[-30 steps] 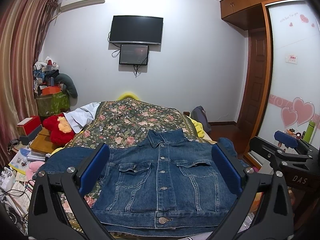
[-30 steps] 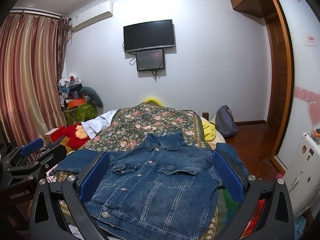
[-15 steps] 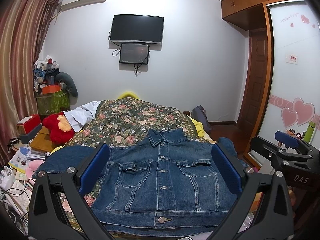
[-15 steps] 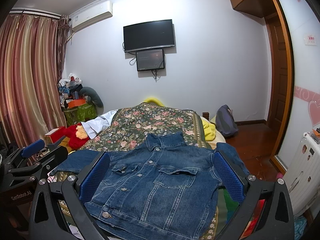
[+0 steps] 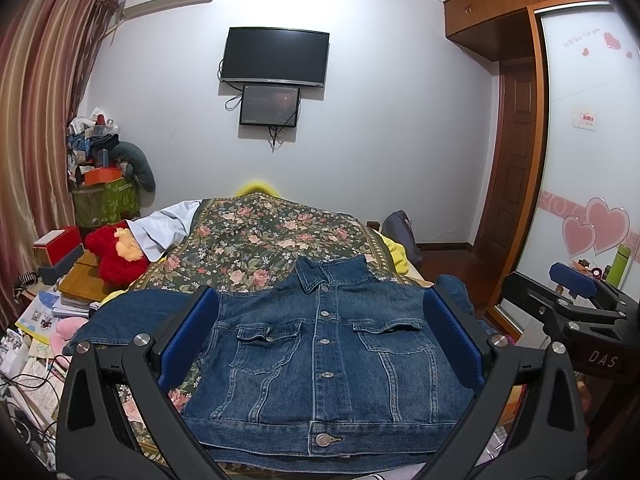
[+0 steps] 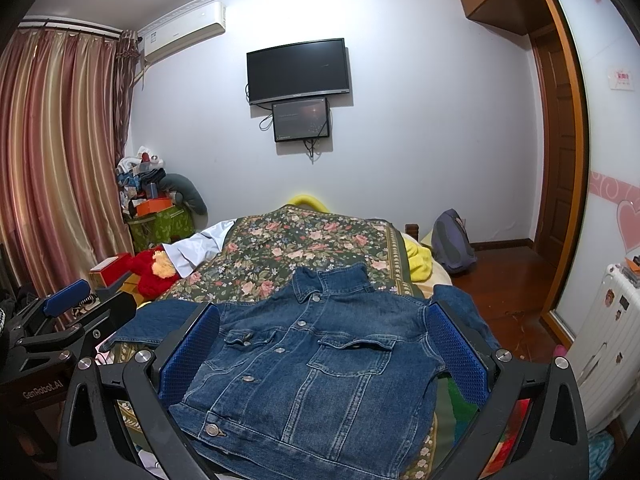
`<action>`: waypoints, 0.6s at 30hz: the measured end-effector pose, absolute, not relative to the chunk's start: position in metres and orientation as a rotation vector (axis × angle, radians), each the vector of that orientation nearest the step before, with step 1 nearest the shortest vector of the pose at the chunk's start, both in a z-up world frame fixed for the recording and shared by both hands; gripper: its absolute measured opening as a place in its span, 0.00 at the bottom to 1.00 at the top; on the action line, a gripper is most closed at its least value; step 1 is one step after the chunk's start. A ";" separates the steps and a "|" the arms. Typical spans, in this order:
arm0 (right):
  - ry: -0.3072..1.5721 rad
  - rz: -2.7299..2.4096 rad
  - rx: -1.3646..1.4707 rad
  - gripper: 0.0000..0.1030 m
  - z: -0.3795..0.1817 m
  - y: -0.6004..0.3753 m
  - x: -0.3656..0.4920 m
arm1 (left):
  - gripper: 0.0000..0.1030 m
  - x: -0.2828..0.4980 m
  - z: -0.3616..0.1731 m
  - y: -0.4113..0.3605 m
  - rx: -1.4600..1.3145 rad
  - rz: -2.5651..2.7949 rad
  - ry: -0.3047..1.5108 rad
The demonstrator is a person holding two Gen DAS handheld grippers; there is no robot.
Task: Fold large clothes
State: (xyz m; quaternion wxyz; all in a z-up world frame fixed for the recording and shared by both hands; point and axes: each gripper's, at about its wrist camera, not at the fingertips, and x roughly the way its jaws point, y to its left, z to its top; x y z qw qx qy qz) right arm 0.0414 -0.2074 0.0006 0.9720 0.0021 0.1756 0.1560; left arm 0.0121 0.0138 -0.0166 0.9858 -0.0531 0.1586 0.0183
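the dark blue denim jacket with metal buttons (image 5: 324,364) lies front side up, buttoned, on the green flowered bed cover (image 5: 264,240), near the bed's close edge. the left gripper (image 5: 320,344) and the right gripper (image 6: 324,352) hang above it with jaws spread wide, holding nothing. risk, i think: one sleeve (image 5: 132,316) reaches to the bed's side and the other sleeve (image 6: 460,304) hangs off, so a one-sided pull may drag the jacket down. only the right view shows a white suitcase (image 6: 608,340); only the left view shows a green bottle (image 5: 619,260).

Denim jacket (image 5: 320,360) hem cut off below
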 end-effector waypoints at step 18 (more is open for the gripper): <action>0.409 0.330 -0.021 1.00 -0.005 -0.189 0.067 | 1.00 0.046 -0.033 0.052 -0.131 0.151 0.369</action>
